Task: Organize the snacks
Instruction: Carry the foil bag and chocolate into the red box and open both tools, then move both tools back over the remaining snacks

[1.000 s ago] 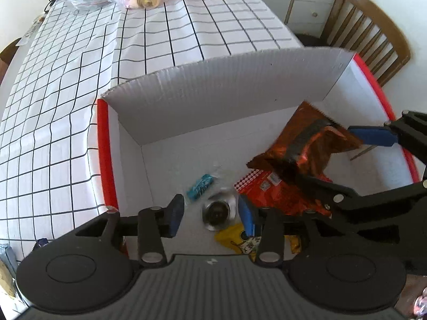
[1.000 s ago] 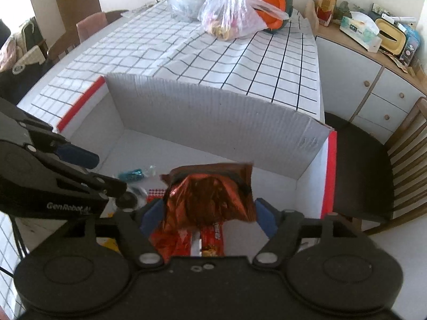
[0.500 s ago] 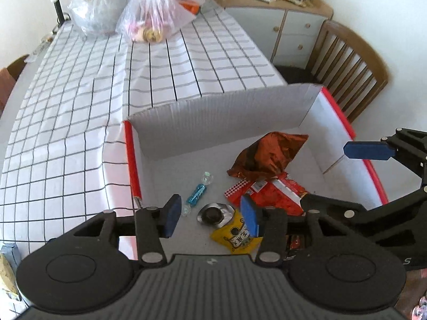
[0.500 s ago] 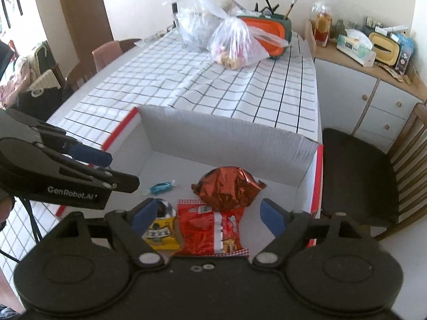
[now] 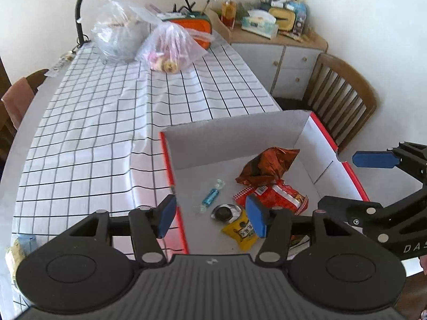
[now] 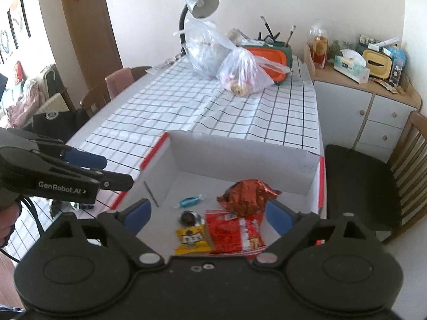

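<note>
- Both claws are hanging open and empty above the box: the right claw [image 6: 208, 213] is standing very wide, the left claw [image 5: 212, 214] about half as wide, and both sets of jaws have just been opening with nothing between the pads.
- Lying below and just ahead of the right claw, the crumpled orange-brown bag [image 6: 246, 197] is resting on the box floor, its lower edge overlapping the flat red packet [image 6: 233, 233].
- Sitting just to the left of the red packet, nearer the right claw's left finger, are a small yellow packet [image 6: 190, 240], a dark round sweet in clear foil [image 6: 188, 217] and, a little further ahead, a blue wrapped candy [image 6: 189, 201].
- Seen past the left claw, the same cluster is lying ahead and to the right, with the blue candy closest to the gap between its fingers.
- All of these are looking light and soft: the foil bag is likely to crackle, slip and crush, so pinching it by a crimped end seam seems safest; the flat packets are probably best taken by an edge, the candies across the middle or by a twisted end.
- Holding everything is the white cardboard box [image 6: 240, 165] with red-trimmed rims, its walls rising ahead of and beside both claws.
- Beyond the box, the checked tablecloth [image 6: 213, 106] is stretching away toward two plastic bags [image 6: 240, 74] and a desk lamp [image 6: 200, 2]; a wooden chair [image 6: 373, 186] is standing to the right.
</note>
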The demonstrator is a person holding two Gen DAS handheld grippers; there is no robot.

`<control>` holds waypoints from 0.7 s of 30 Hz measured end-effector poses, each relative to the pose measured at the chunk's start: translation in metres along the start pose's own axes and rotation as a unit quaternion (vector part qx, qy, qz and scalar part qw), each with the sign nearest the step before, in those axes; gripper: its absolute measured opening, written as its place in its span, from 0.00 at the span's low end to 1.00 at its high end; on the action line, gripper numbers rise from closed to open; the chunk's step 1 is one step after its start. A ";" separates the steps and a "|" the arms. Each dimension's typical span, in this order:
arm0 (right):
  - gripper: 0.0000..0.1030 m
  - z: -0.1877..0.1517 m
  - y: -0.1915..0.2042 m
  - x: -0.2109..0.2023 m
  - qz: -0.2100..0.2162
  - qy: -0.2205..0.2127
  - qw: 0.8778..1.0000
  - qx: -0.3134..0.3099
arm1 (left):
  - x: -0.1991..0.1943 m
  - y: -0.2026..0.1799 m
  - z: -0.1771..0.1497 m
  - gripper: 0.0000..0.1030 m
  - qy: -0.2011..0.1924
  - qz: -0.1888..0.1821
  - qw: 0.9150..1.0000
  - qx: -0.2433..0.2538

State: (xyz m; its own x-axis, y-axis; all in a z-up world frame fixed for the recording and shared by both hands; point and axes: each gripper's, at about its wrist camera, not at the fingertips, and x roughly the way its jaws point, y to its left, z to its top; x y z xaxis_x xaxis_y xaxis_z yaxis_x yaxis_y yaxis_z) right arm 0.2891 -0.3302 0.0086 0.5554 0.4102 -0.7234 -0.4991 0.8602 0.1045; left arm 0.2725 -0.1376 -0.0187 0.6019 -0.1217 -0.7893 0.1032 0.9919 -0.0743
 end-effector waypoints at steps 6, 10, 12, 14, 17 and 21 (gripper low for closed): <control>0.93 0.000 0.029 -0.008 0.011 -0.023 1.000 0.009 | -0.033 0.024 -0.016 0.63 -0.036 0.001 0.999 -0.005; 0.95 0.000 0.051 -0.008 0.018 -0.031 0.999 0.014 | -0.050 0.044 -0.027 0.64 -0.048 0.003 0.999 -0.009; 0.97 0.000 0.063 -0.007 0.026 -0.033 0.999 0.017 | -0.057 0.054 -0.033 0.69 -0.055 0.008 0.998 -0.011; 0.99 0.000 0.076 -0.005 0.034 -0.034 0.999 0.019 | -0.064 0.067 -0.041 0.72 -0.061 0.013 0.998 -0.013; 1.00 0.000 0.096 0.000 0.042 -0.032 0.998 0.015 | -0.072 0.088 -0.050 0.74 -0.066 0.023 0.997 -0.026; 1.00 -0.003 0.123 0.010 0.043 -0.027 0.999 0.011 | -0.080 0.119 -0.061 0.77 -0.065 0.022 0.997 -0.045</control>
State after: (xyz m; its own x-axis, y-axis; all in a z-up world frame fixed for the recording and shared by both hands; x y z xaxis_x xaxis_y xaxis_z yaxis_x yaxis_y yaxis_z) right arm 0.2314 -0.2212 0.0128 0.5456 0.4982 -0.6738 -0.5322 0.8271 0.1806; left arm 0.1881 -0.0073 -0.0021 0.7031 -0.0753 -0.7071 0.0067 0.9950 -0.0993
